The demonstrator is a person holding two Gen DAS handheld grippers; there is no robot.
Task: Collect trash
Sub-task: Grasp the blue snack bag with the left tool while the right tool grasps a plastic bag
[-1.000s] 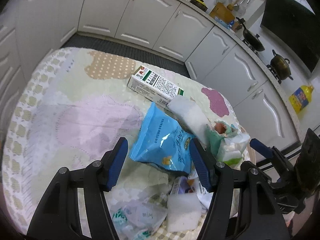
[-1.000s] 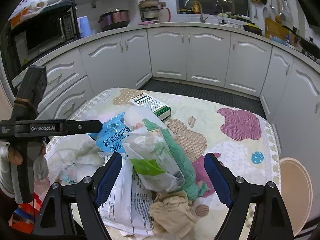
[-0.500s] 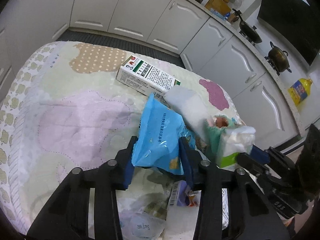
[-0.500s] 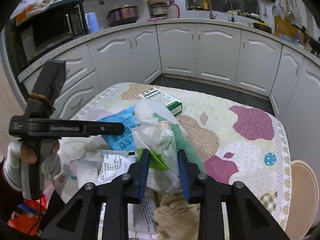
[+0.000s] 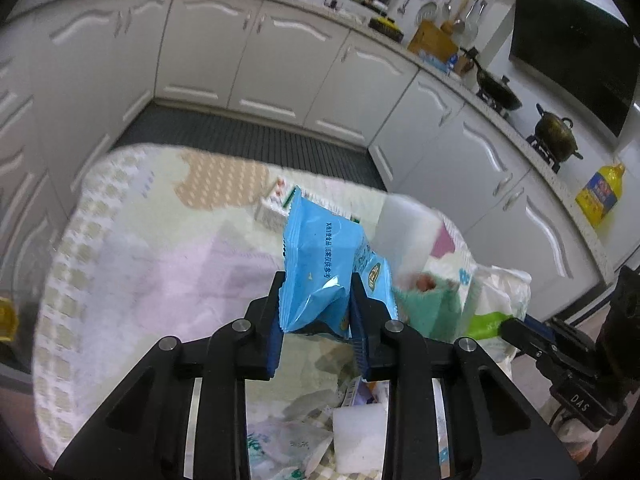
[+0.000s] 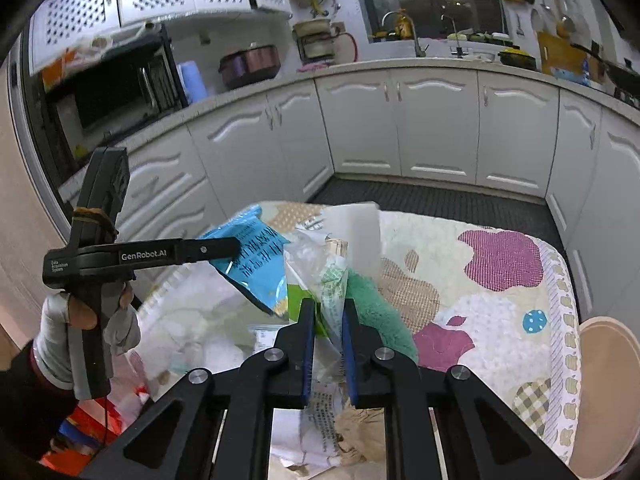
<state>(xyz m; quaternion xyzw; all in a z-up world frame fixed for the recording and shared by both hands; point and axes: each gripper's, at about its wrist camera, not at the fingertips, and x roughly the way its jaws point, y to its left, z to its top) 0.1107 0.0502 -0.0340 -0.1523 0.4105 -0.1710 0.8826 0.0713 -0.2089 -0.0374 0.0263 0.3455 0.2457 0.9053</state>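
Note:
My left gripper (image 5: 316,300) is shut on a blue snack packet (image 5: 320,256) and holds it lifted above the patterned tablecloth (image 5: 140,248). The packet also shows in the right wrist view (image 6: 256,264), with the left gripper (image 6: 236,246) on it. My right gripper (image 6: 325,320) is shut on a clear and green plastic wrapper (image 6: 320,276), raised off the table. A green cloth (image 6: 372,320) and a white translucent piece (image 6: 356,236) hang with the wrapper. A white and green carton (image 5: 272,208) lies on the table behind the packet.
Crumpled paper, printed sheets (image 6: 320,412) and white wrappers (image 5: 280,440) lie at the table's near edge. A brown paper wad (image 6: 360,432) lies beside them. White kitchen cabinets (image 6: 432,128) ring the table. A round beige stool (image 6: 604,392) stands at the right.
Both grippers closed from wide open, the left on the blue packet and the right on the plastic wrapper, and both lifted their loads up off the table.

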